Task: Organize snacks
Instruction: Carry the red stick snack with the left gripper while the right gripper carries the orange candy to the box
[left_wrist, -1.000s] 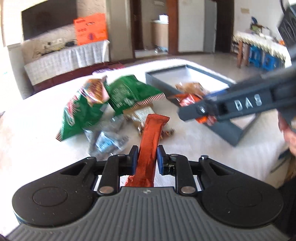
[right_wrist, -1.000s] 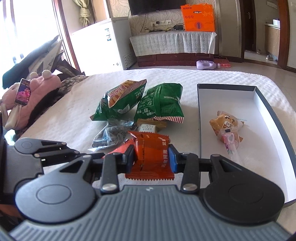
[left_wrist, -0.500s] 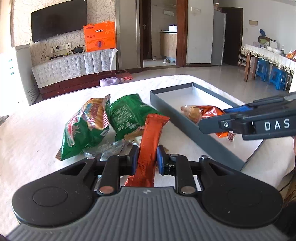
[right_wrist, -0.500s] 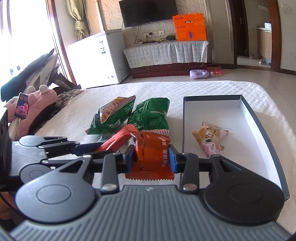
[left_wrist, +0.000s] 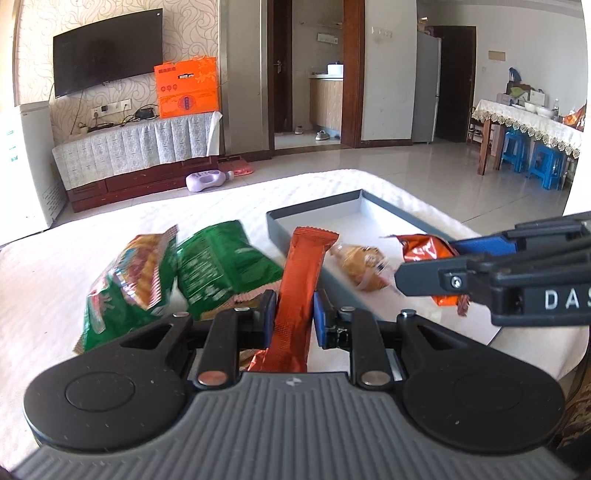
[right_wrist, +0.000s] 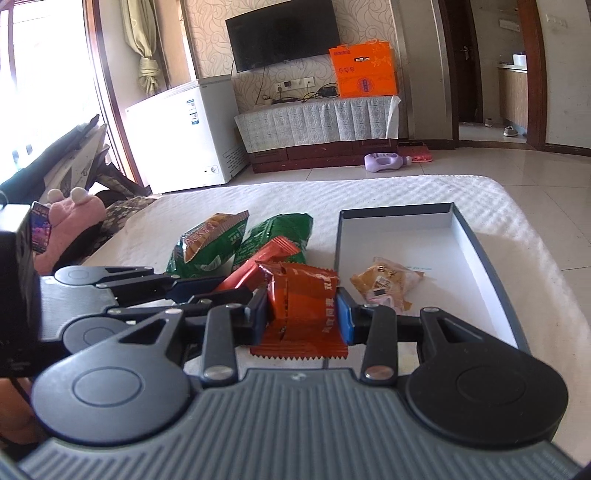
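Left gripper clamped tight on a long, slim orange foil snack bar, held up over the quilted white bedspread. Right gripper pinching a crinkly square orange foil packet with zigzag ends, above the near end of the shallow grey cardboard box lid. Tan wrapped pastry lying inside that lid. Two puffy green chip bags side by side on the bedspread, left of the lid.

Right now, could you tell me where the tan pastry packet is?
The tan pastry packet lies inside the grey box, near its left wall, just beyond the right gripper.
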